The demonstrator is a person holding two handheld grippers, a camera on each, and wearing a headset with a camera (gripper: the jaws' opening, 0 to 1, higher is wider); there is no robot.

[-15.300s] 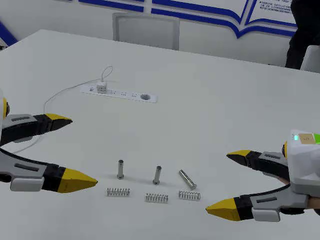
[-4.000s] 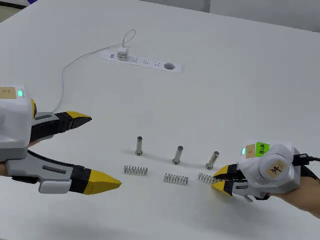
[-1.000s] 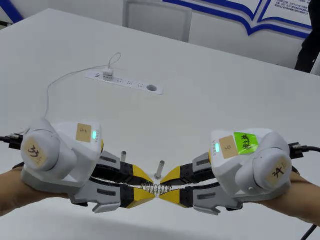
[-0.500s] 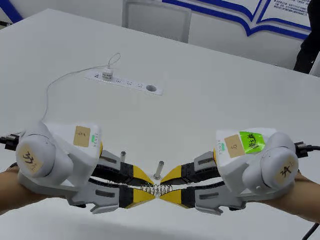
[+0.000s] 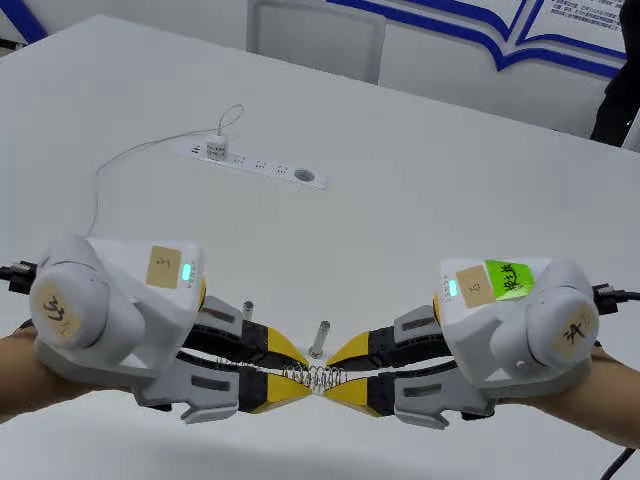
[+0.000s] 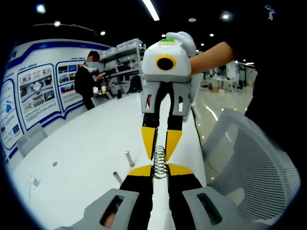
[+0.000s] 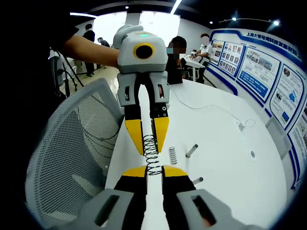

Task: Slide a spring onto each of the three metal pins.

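Observation:
My left gripper (image 5: pixel 290 378) and right gripper (image 5: pixel 338 377) meet tip to tip just above the white table. A short coil spring (image 5: pixel 313 377) runs between them, and each gripper is shut on one end of it. In the left gripper view the spring (image 6: pixel 159 161) runs from my own tips (image 6: pixel 159 170) up to the right gripper (image 6: pixel 161 138). The right gripper view has the same spring (image 7: pixel 151 153) between my tips (image 7: pixel 153 171) and the left gripper (image 7: pixel 147 133). Whether a pin sits inside the coil I cannot tell. Two metal pins (image 5: pixel 319 338) (image 5: pixel 247 310) stand behind. Another spring (image 7: pixel 172 155) lies on the table.
A white power strip (image 5: pixel 255 165) with a plug (image 5: pixel 216 151) and a looping cable (image 5: pixel 105 185) lies at the far middle of the table (image 5: pixel 450 200). A grey chair (image 5: pixel 315 35) stands beyond the far edge. A mesh chair (image 7: pixel 72 143) sits by the near edge.
Both grippers stay tip to tip on the spring. The right gripper has rolled a little and its body has shifted slightly rightward.

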